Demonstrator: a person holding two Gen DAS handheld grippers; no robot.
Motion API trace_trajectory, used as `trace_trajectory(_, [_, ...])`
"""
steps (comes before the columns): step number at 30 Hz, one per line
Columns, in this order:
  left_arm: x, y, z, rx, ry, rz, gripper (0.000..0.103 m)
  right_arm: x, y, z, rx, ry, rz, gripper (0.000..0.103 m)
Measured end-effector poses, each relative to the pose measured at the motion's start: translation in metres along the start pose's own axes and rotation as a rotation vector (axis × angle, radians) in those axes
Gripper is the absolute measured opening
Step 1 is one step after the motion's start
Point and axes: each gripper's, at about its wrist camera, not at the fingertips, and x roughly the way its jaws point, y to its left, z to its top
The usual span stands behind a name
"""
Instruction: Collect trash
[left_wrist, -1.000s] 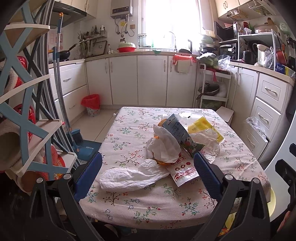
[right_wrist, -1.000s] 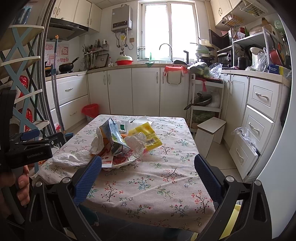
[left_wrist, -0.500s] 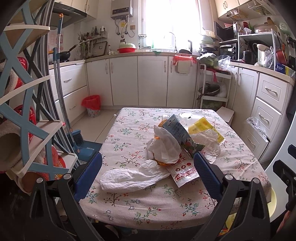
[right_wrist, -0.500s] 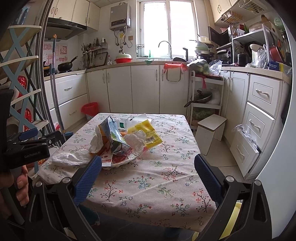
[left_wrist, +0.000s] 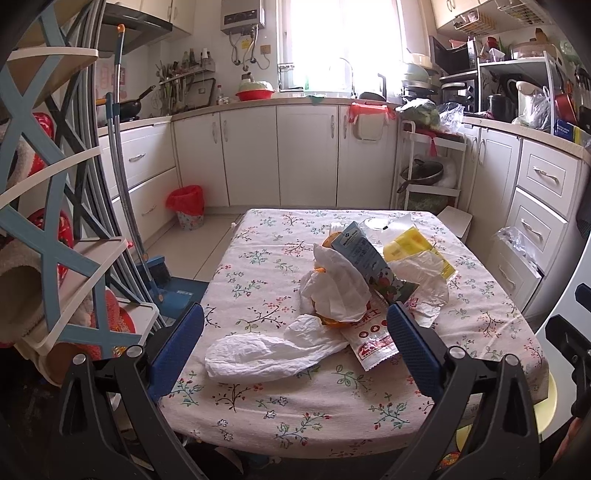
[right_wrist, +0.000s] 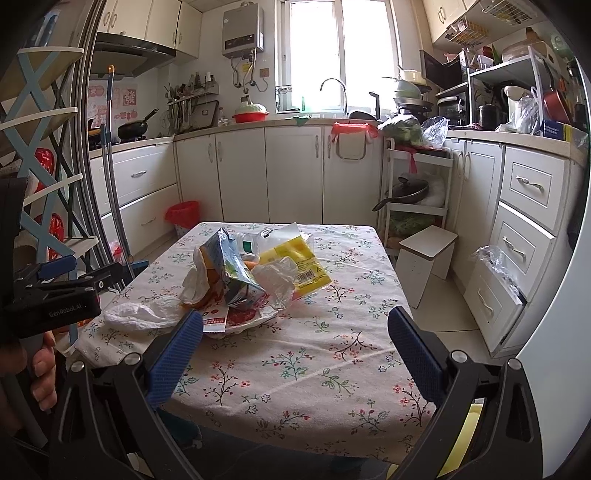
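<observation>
Trash pile (left_wrist: 362, 291) on table (left_wrist: 258, 398): 1 carton (left_wrist: 364, 258), 1 yellow pkt (left_wrist: 417, 247); both grippers wide open, empty.

Daylight pours in through the window (left_wrist: 332, 40) at the far wall and is the only light I can make out. In the left wrist view the pane is blown out to pure white and its glare washes over the tap and the wall around it; in the right wrist view the window (right_wrist: 336, 55) is bright but its frame stays readable. The surface (right_wrist: 295, 354) is evenly lit, with only faint soft shadows. Both views are sharp in the middle. Toward the edges the fisheye bends the cabinets (left_wrist: 543, 177) and the rack (left_wrist: 44, 184) into curves, and the corners fall to black. The near tongs look dark against the light.
</observation>
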Motion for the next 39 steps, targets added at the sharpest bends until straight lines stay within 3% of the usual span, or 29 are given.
trace_trajectory(5, [0.013, 0.001, -0.003, 0.012, 0.045, 0.029, 0.095, 0.006, 0.001, 0.001, -0.005, 0.004, 0.004, 0.096])
trace_trajectory(14, [0.066, 0.026, -0.015, -0.016, 0.235, 0.073, 0.095, 0.038, 0.007, 0.007, -0.037, 0.044, 0.035, 0.096])
trace_trajectory(25, [0.136, 0.006, -0.029, 0.051, 0.383, 0.019, 0.094, 0.097, 0.035, 0.027, -0.104, 0.117, 0.158, 0.096])
trace_trajectory(27, [0.149, 0.005, -0.032, 0.052, 0.409, 0.019, 0.083, 0.108, 0.042, 0.032, -0.126, 0.121, 0.173, 0.096])
trace_trajectory(29, [0.155, 0.006, -0.033, 0.022, 0.421, -0.028, 0.074, 0.121, 0.050, 0.037, -0.151, 0.127, 0.182, 0.096])
trace_trajectory(31, [0.155, 0.006, -0.030, 0.019, 0.415, -0.059, 0.057, 0.138, 0.057, 0.040, -0.176, 0.152, 0.176, 0.096])
trace_trajectory(33, [0.153, 0.003, -0.028, 0.027, 0.425, -0.098, 0.025, 0.151, 0.061, 0.041, -0.181, 0.176, 0.181, 0.094])
trace_trajectory(35, [0.150, 0.002, -0.027, 0.023, 0.439, -0.138, 0.013, 0.166, 0.066, 0.040, -0.199, 0.205, 0.177, 0.088])
trace_trajectory(39, [0.135, 0.005, -0.021, -0.013, 0.419, -0.204, 0.008, 0.188, 0.073, 0.035, -0.233, 0.264, 0.165, 0.069])
